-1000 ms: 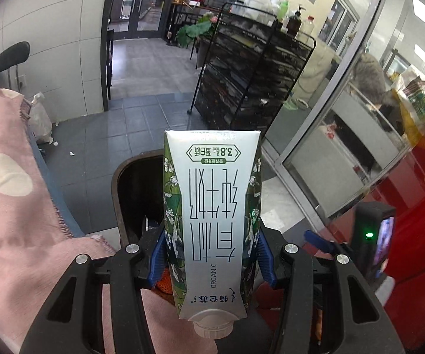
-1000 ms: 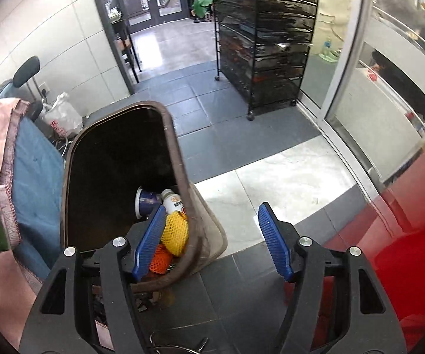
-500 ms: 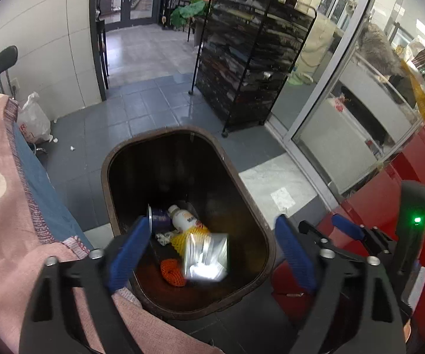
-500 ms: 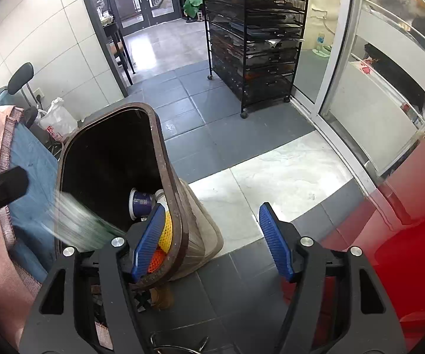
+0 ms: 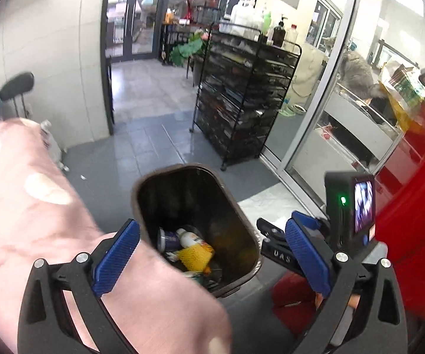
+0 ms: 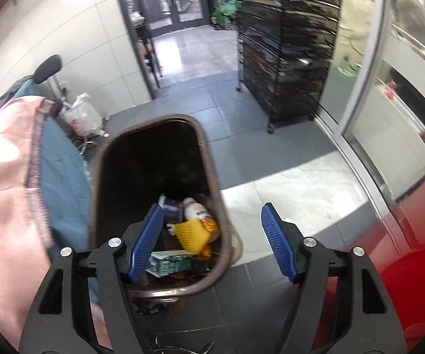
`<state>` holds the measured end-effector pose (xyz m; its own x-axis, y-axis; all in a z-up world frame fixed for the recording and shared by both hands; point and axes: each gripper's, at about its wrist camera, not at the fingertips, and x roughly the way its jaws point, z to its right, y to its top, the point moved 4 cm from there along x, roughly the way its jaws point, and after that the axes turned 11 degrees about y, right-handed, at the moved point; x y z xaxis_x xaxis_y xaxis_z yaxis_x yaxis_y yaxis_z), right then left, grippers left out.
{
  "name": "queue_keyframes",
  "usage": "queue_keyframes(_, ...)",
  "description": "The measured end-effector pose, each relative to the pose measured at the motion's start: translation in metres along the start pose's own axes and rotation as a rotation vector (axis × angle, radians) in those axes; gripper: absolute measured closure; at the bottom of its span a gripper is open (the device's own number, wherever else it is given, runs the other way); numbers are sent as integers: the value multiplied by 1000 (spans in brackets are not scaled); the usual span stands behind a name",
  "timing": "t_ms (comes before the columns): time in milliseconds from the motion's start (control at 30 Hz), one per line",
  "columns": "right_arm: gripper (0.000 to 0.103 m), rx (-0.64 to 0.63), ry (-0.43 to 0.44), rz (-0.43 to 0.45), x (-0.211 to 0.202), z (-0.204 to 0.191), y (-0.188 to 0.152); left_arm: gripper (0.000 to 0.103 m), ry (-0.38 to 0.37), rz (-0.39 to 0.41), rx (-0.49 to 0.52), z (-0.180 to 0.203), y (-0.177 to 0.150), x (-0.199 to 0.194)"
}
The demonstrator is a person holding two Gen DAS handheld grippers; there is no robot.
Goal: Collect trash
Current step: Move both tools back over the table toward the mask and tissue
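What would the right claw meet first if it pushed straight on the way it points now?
Probably the brown trash bin's near rim, which crosses between the open right claw's pads. The green milk carton and yellow foam net lie deeper inside. Depth is uncertain.

**A shop entrance area, with stock and glass fronts**

The place looked like a shop or commercial unit. A black wire rack on casters (image 5: 243, 97) held stacked goods and bottles, a glass partition (image 5: 327, 94) fronted a display counter, double glass doors (image 5: 134, 19) opened beyond, and grey floor tiles (image 6: 230, 124) ran throughout.
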<state>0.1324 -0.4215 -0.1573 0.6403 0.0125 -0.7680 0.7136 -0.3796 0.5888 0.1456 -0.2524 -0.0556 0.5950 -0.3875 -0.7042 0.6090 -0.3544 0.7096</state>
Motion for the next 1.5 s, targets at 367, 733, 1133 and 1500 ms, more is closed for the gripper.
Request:
queue_keyframes(367, 34, -196, 191, 12, -23, -104, 18, 6, 181, 81, -83, -71, -21, -60)
queue_keyframes(733, 34, -423, 375, -15, -39, -222, 16, 6, 360, 84, -255, -155, -52, -103)
queue_keyframes(1133, 34, -703, 557, -54, -63, -349, -12, 6, 602, 52, -432, -258, -110, -157)
queue_keyframes(1500, 34, -1046, 574, -123, -42, -456, -54, 6, 615, 3, -539, -300, -148, -168)
